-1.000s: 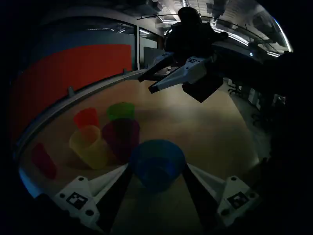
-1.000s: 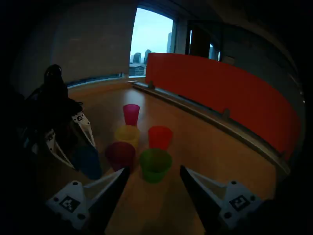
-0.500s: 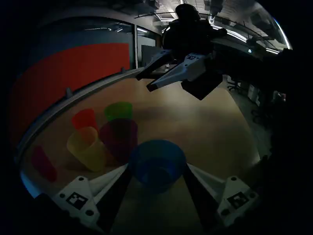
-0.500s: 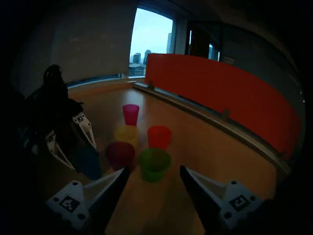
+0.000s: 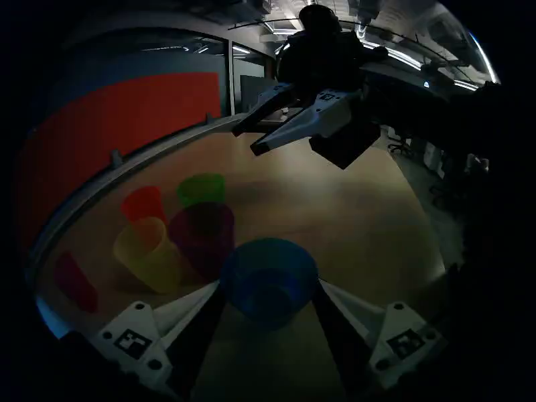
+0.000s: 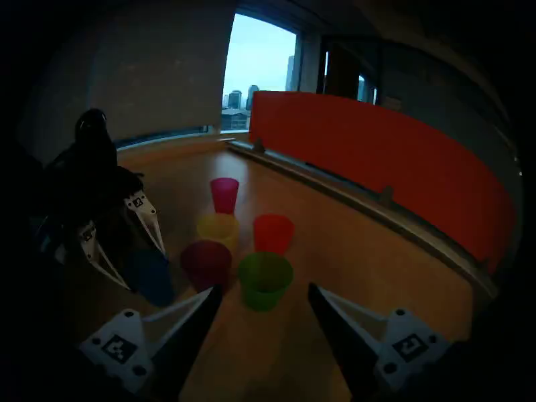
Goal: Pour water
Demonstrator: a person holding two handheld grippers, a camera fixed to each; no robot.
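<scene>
- left gripper view sits low over the wooden table [image 5: 362, 221], looking out along the left gripper's [image 5: 268, 287] own two fingers. The blue cup [image 5: 268, 268] between them is right up at the lens
- it faces across the table at the right gripper [image 5: 244, 143], higher up and well off, with the red partition [image 5: 120, 127] on its left
- right gripper view looks back from the opposite side, tilted a bit down, toward the window [image 6: 258, 74]; here the partition is on its right
- shared: the cluster of coloured cups [image 5: 201, 231] between both cams, plus table, partition and each other's gripper
</scene>
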